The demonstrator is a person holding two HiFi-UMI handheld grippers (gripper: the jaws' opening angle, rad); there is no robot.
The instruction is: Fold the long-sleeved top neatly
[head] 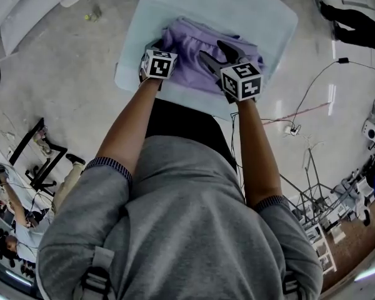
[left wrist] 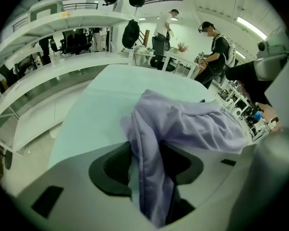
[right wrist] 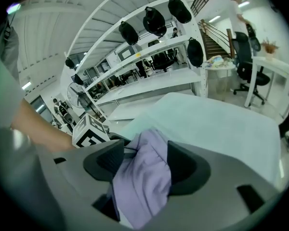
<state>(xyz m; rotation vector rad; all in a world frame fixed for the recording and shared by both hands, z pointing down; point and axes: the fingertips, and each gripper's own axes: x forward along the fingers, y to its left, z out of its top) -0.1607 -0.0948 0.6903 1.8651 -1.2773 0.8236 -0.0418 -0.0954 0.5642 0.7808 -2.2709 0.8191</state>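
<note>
A lilac long-sleeved top (head: 190, 45) lies bunched near the front edge of a table covered in pale blue (head: 175, 5). My left gripper (head: 155, 44) is at the top's left end. In the left gripper view a fold of the top (left wrist: 192, 124) runs between the dark pads (left wrist: 118, 170) and fills the gap; my left gripper (left wrist: 149, 162) is shut on it. My right gripper (head: 217, 54) sits on the top's right part. In the right gripper view, cloth (right wrist: 142, 191) is bunched between its pads (right wrist: 185, 167), with the right gripper (right wrist: 144, 165) shut on it.
The table (left wrist: 101, 100) stretches away beyond the top. Cables (head: 312, 86) and equipment racks (head: 337, 205) stand on the floor to the right. White shelves (right wrist: 149, 61) line the room. People (left wrist: 214, 52) stand at desks far behind. The left gripper's marker cube (right wrist: 89, 134) shows beside the right jaws.
</note>
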